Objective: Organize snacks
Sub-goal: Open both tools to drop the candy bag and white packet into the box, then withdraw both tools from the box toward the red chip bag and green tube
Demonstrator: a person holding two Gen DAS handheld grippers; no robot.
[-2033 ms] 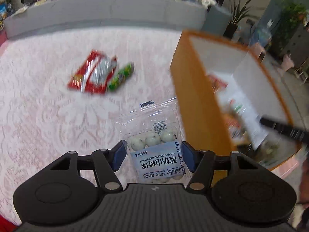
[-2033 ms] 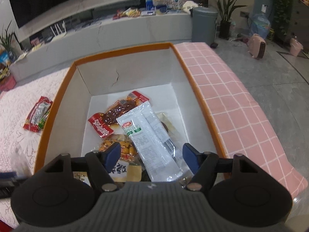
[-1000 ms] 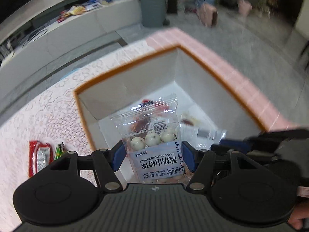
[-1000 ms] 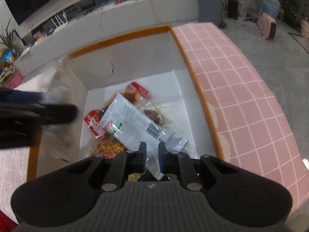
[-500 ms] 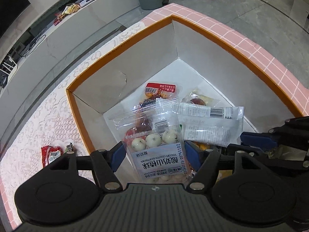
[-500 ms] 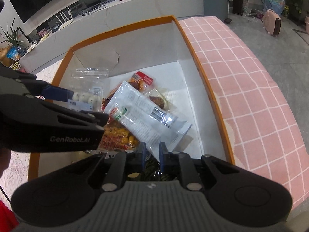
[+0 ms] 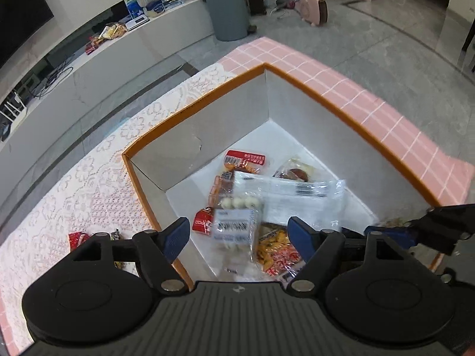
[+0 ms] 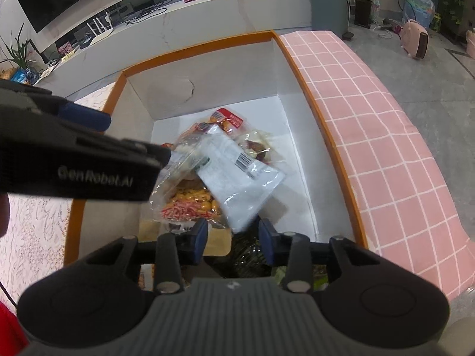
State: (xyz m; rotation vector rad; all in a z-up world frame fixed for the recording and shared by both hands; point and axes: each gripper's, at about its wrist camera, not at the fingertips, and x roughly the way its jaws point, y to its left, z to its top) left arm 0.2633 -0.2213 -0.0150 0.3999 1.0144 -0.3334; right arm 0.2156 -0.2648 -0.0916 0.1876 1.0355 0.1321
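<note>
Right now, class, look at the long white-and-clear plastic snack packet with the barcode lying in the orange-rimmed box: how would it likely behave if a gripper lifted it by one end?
The long white-and-clear plastic packet is thin film draped over other snacks, so it would probably sag. It looks flat, so likely light. Its glossy film may slip between the pads.

Both wrist cameras look steeply down from close above into the same orange-rimmed white cardboard box point(image 7: 299, 83) point(image 8: 204, 49), the left from its near left corner, the right from its near edge, each catching the other hand-held gripper.
</note>
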